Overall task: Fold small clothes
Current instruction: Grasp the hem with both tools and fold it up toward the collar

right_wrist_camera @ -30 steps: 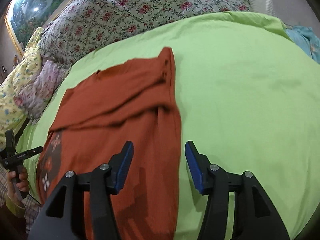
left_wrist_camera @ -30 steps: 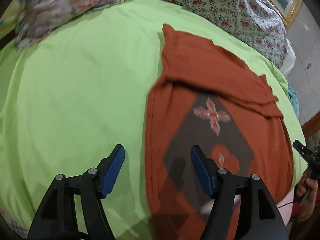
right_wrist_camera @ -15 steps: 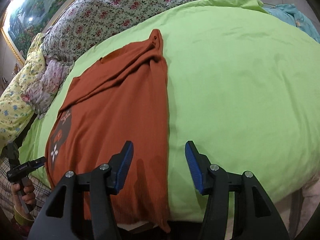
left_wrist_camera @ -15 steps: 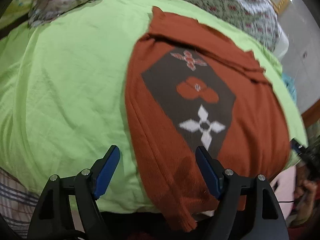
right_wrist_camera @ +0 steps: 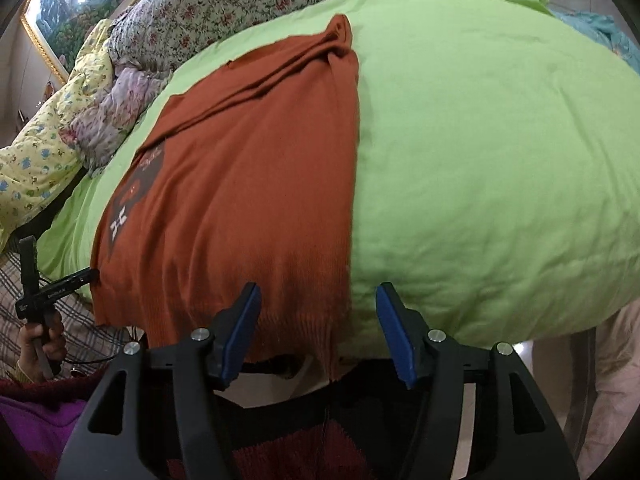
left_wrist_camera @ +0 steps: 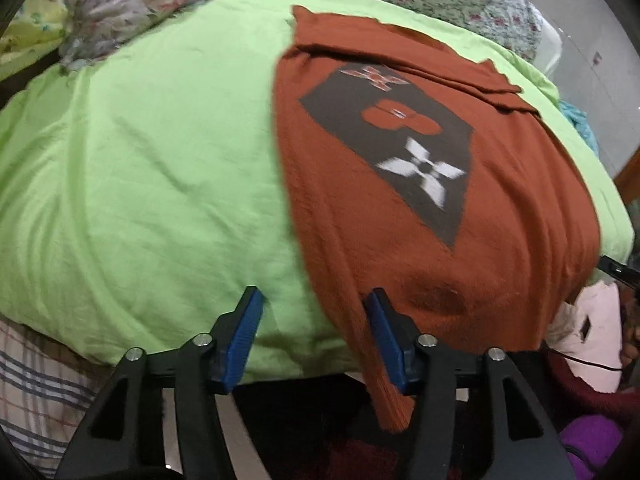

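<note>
A rust-orange knitted sweater (left_wrist_camera: pixel 500 216) lies spread flat on a bed covered with a smooth lime-green sheet (left_wrist_camera: pixel 152 168). The knit is fine-ribbed, with a thicker ribbed hem that hangs over the near edge of the bed; its far end is bunched into soft folds. A dark grey diamond-shaped panel (left_wrist_camera: pixel 404 148) sits on the front, bearing a white four-petal flower, three orange rounds and a reddish cross-shaped motif.

The left claw (left_wrist_camera: pixel 316 312) has matte black arms and blue pads; its jaws stand apart and have just been narrowing. The sweater's left hem corner hangs between them, lying along the right-side pad (left_wrist_camera: pixel 384 336), while the other pad is over bare sheet; the pads do not pinch it.

The right claw (right_wrist_camera: pixel 318 308), of the same make, also stands apart, its jaws having just been widening. The sweater's right hem corner (right_wrist_camera: pixel 320 332) droops between them, unclamped.

Beyond the sheet lies a floral quilted bedspread (right_wrist_camera: pixel 224 4), with a crumpled yellow printed quilt (right_wrist_camera: pixel 44 152) at its side. In the right wrist view a hand (right_wrist_camera: pixel 40 340) grips the other claw's handle
</note>
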Motion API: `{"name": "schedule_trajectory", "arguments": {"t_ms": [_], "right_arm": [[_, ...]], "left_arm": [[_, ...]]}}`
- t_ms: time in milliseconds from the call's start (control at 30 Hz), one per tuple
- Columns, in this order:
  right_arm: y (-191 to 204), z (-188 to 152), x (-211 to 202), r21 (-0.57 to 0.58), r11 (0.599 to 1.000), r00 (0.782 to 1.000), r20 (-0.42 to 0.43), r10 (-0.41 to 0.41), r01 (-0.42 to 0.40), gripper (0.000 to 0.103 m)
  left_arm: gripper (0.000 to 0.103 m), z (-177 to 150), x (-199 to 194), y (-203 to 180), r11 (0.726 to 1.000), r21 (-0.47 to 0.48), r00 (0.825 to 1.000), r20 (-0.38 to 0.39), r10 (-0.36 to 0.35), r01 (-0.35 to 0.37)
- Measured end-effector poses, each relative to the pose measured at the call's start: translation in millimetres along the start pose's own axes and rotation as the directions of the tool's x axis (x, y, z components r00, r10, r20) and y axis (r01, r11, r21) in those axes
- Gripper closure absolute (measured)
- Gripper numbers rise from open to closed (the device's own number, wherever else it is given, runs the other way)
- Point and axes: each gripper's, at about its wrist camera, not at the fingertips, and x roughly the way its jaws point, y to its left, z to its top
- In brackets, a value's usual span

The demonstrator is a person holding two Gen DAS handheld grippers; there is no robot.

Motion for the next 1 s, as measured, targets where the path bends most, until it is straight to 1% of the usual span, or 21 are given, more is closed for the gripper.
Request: {"name": "schedule_trajectory", "arguments": {"t_ms": [33,200,300,367,433,467,500,533,567,600,633,700,733,800,900,967,1000], "right_arm": [[-0.9,-1.6,1.5,0.004,1.0,1.0,-0.004,0.003,-0.003,0.042],[-2.7,-7.3,9.3,0.002,1.0,1.0,-0.02,0.007,-0.007,0.042],[-3.9,-14.0,15.5,-0.002,1.0,0.999,-0.033,0.013,-0.013,0.042],[-4.4,-17.1,22.1,0.005,1.0,0.999,-0.037,0.03,-0.03,0.042],[-4.4,-19.4,29.0,0.018,0.999,0.997,-0.048,0.052,-0.052,0.042],[-4.1,-20.9,33.0,0.024,0.998,0.996,-0.057,0.066,-0.065,0.042],[-3.4,-22.6,37.5,0.028,0.997,0.995,-0.068,0.078,-0.076,0.042],[-2.6,-24.2,41.3,0.03,0.996,0.993,-0.078,0.084,-0.082,0.046],[-1.5,-25.4,44.1,0.03,0.996,0.993,-0.081,0.088,-0.086,0.052],[-0.2,-25.2,44.7,0.029,0.995,0.992,-0.081,0.093,-0.091,0.074],[1.0,-24.8,45.0,0.031,0.994,0.99,-0.087,0.111,-0.108,0.094],[0.9,-25.8,39.5,0.031,0.989,0.986,-0.086,0.146,-0.144,0.095],[1.5,-27.0,34.0,0.02,0.987,0.984,-0.081,0.159,-0.158,0.095],[-6.0,-30.8,16.4,0.033,0.973,0.972,-0.059,0.228,-0.227,0.096],[-22.8,-37.6,-1.4,0.071,0.962,0.963,-0.034,0.267,-0.264,0.097],[-31.8,-40.8,-7.1,0.104,0.946,0.951,-0.011,0.31,-0.308,0.097],[-33.9,-41.1,-9.7,0.116,0.931,0.938,0.011,0.346,-0.345,0.097]], "left_arm": [[0.035,-2.6,2.0,-5.1,1.0,0.008,1.0,-0.004,-0.009,0.009],[0.033,-10.7,12.4,-17.0,0.999,0.044,1.0,-0.011,0.014,-0.013],[0.034,-11.5,14.1,-18.4,0.998,0.059,1.0,-0.015,0.007,-0.006],[0.037,-12.3,13.5,-17.5,0.998,0.07,1.0,-0.028,-0.002,0.004],[0.051,-11.7,14.6,-19.7,0.996,0.084,0.999,-0.041,-0.015,0.018],[0.053,-10.5,16.0,-22.1,0.996,0.091,0.999,-0.044,-0.014,0.018],[0.06,-10.0,16.9,-23.9,0.994,0.106,0.999,-0.045,-0.002,0.007],[0.069,-8.9,17.0,-25.7,0.992,0.124,0.999,-0.045,0.009,-0.003],[0.075,-7.3,16.4,-26.1,0.99,0.139,0.999,-0.045,0.012,-0.006],[0.089,-5.2,13.0,-28.0,0.986,0.164,0.999,-0.042,0.0,0.007],[0.095,-3.8,8.6,-28.1,0.985,0.174,0.999,-0.035,-0.01,0.016],[0.097,-2.8,-0.1,-25.8,0.985,0.167,0.999,-0.022,-0.047,0.05],[0.097,-5.1,-7.8,-19.4,0.986,0.144,0.996,-0.004,-0.087,0.086],[0.098,-10.5,-15.4,-6.5,0.986,0.097,0.99,0.024,-0.14,0.137],[0.099,-17.0,-18.6,12.1,0.98,0.022,0.978,0.062,-0.201,0.2],[0.099,-18.2,-21.8,21.7,0.966,-0.03,0.963,0.099,-0.252,0.256],[0.099,-16.5,-25.9,23.8,0.959,-0.047,0.954,0.124,-0.273,0.281]]}}
